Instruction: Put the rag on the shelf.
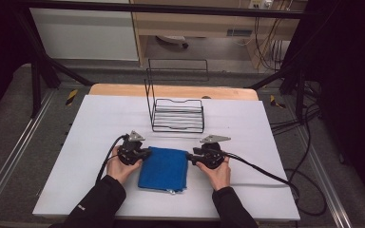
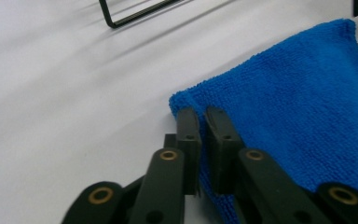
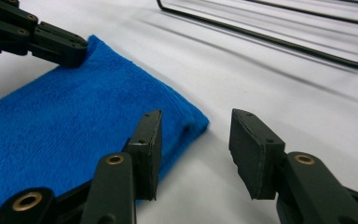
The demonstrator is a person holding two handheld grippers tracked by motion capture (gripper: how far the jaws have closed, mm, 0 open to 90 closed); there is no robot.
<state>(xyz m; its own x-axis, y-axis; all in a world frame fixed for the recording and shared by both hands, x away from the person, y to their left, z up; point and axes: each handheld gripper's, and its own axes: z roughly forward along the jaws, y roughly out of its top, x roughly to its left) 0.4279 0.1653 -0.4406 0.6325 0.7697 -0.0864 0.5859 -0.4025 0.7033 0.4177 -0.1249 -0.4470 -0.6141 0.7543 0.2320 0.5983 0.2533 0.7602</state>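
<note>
A folded blue cloth (image 1: 164,170) lies flat on the white table top (image 1: 95,128), between my two hands. My left gripper (image 1: 147,153) is at the cloth's far left corner. In the left gripper view its jaws (image 2: 204,115) stand almost together, pinching the cloth's (image 2: 303,102) edge in the thin gap. My right gripper (image 1: 189,157) is at the far right corner. In the right gripper view it (image 3: 196,120) stands open astride the corner of the cloth (image 3: 65,121): one pad (image 3: 147,154) rests over the cloth, the other over bare table. The left gripper (image 3: 77,49) shows there at the opposite corner.
A black wire rack (image 1: 178,116) stands on the table just beyond the cloth, with a tall wire back at its left. Cables trail from both grippers toward the table's sides. The table's wooden edge (image 1: 171,90) lies behind the rack.
</note>
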